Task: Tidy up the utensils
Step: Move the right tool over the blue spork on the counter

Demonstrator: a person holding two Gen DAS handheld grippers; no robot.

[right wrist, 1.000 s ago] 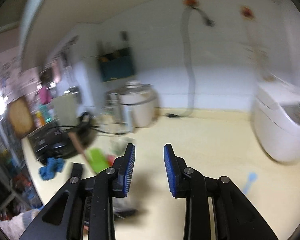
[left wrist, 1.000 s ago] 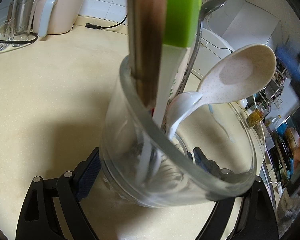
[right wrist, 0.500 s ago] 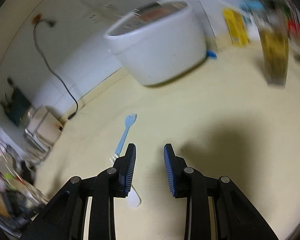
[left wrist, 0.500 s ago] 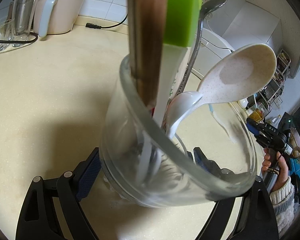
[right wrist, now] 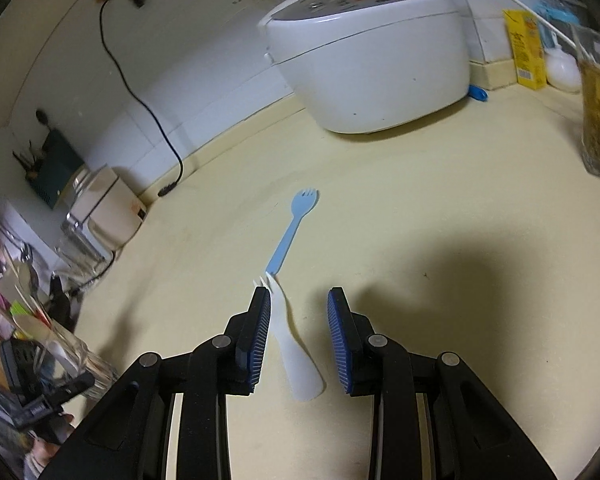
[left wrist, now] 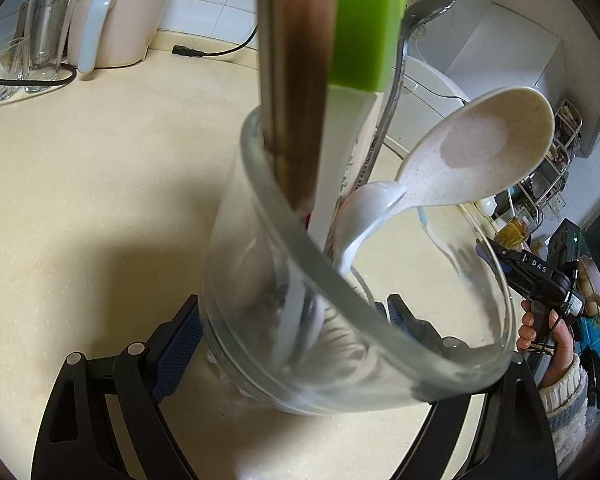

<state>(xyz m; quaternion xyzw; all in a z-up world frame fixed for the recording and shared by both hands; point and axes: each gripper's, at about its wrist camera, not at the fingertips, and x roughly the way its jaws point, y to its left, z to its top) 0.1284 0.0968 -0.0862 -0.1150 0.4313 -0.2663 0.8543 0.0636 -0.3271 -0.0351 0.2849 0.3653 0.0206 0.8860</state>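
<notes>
On the cream counter (right wrist: pixel 439 216), 2 plastic sporks lay end to end — a white spork (right wrist: pixel 290 344) between our right gripper's (right wrist: pixel 298 330) parted jaws, its tines touching the blue spork's (right wrist: pixel 294 226) handle. We judged that closing carelessly could skid the flat white handle sideways or nudge the blue one. Nothing was gripped yet. Our left gripper (left wrist: pixel 288 320) was clamped on the glass jar (left wrist: pixel 379 320) — already crowded with utensils.

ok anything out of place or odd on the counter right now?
Two utensils lie loose on the counter: a white spork between the open fingers of the right gripper, and a blue spork just beyond it. The rest stand in the glass jar the left gripper clamps. No spills or damage.
</notes>
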